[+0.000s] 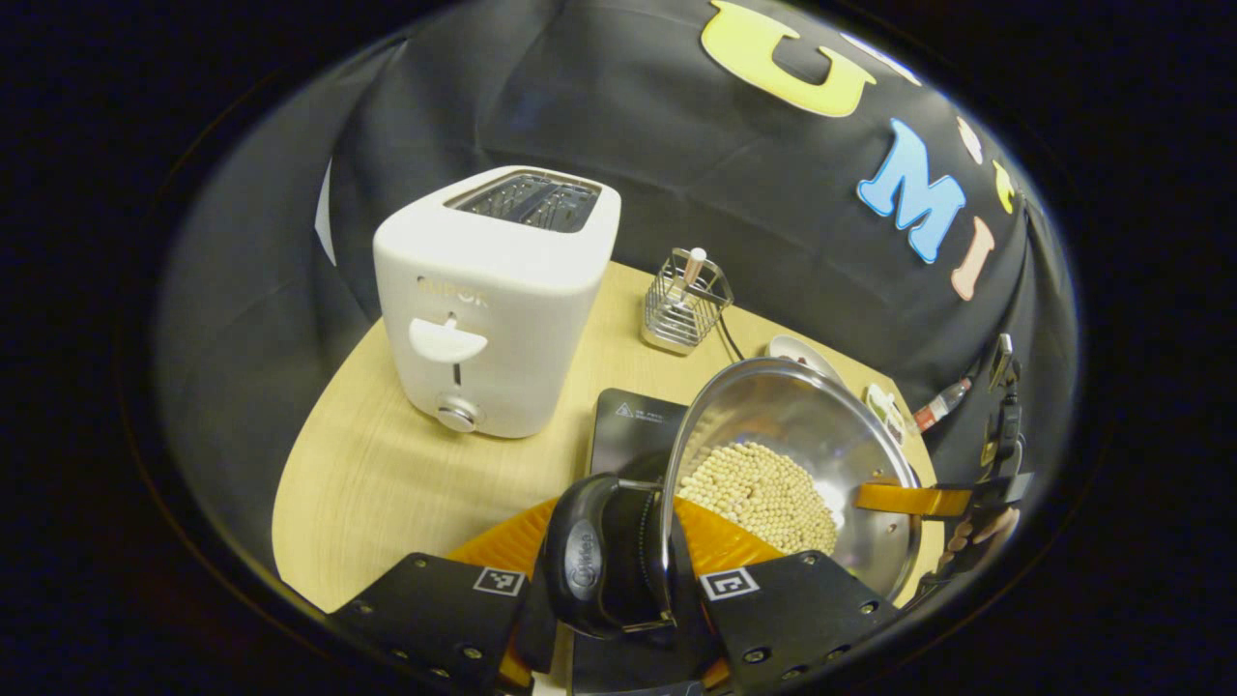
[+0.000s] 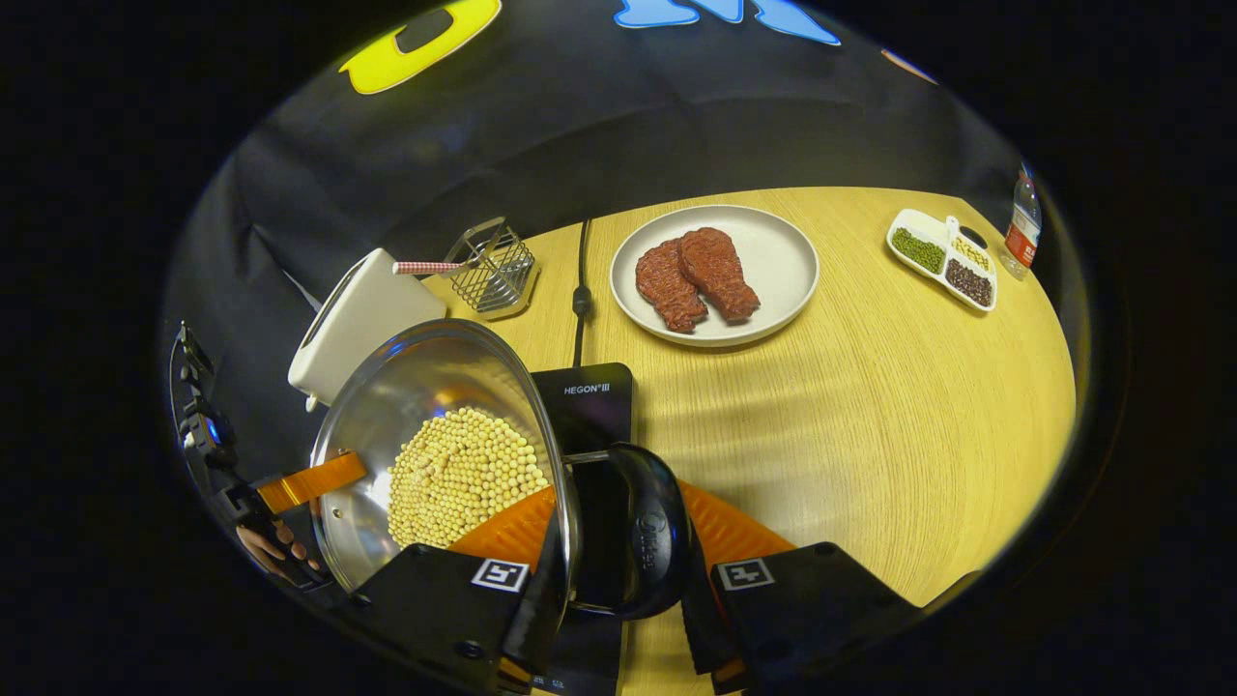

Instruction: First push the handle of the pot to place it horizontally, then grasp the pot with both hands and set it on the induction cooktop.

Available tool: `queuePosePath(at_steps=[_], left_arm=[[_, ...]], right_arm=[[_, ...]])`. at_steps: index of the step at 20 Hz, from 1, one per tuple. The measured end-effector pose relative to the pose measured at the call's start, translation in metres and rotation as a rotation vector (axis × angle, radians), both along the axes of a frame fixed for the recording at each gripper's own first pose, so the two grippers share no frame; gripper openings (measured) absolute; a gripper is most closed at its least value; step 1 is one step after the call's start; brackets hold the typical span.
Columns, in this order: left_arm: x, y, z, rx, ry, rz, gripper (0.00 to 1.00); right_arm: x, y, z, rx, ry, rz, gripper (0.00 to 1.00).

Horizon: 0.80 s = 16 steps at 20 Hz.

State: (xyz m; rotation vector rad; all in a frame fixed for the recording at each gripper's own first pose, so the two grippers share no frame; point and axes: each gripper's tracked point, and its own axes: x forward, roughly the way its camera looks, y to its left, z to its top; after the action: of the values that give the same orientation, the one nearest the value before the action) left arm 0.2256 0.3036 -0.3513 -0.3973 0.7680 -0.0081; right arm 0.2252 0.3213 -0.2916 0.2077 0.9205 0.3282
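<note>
A steel pot (image 1: 812, 425) holding pale beans (image 1: 763, 493) sits between my two grippers. My left gripper (image 1: 618, 604) is shut on one black side handle (image 1: 599, 556). In the right gripper view, my right gripper (image 2: 623, 599) is shut on the opposite black handle (image 2: 643, 532) of the pot (image 2: 416, 406). Each view also shows the other gripper across the pot's rim, the right gripper (image 1: 966, 503) and the left gripper (image 2: 280, 493). The black induction cooktop (image 2: 594, 406) lies partly under the pot, its corner (image 1: 628, 425) showing. I cannot tell whether the pot rests on it.
A white toaster (image 1: 493, 300) and a wire holder (image 1: 686, 304) stand behind the cooktop. A plate (image 2: 783, 261) with two pieces of meat, a divided dish of beans (image 2: 942, 256) and a bottle (image 2: 1022, 227) sit farther right. A black cable (image 2: 580, 290) runs to the cooktop.
</note>
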Motion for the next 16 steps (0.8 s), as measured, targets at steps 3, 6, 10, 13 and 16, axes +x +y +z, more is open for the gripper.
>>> queuePosePath(at_steps=[3,6,10,13,16], left_arm=[[0.001,-0.001,-0.002,-0.003,0.012,-0.007,0.55],[0.002,0.0,-0.004,0.001,0.022,-0.007,0.5],[0.003,0.001,-0.004,0.097,0.05,-0.033,0.58],[0.005,0.007,0.005,0.175,0.047,-0.032,0.61],[0.012,0.015,0.034,0.194,-0.04,0.024,0.76]], right_arm=[[-0.001,0.0,-0.002,-0.004,0.004,0.004,0.55],[-0.003,0.001,-0.003,-0.005,0.012,0.015,0.6],[-0.007,0.001,-0.002,-0.023,0.01,0.024,0.63],[-0.008,-0.001,0.006,-0.011,0.001,0.016,1.0],[0.001,-0.017,0.022,-0.021,-0.056,-0.012,0.98]])
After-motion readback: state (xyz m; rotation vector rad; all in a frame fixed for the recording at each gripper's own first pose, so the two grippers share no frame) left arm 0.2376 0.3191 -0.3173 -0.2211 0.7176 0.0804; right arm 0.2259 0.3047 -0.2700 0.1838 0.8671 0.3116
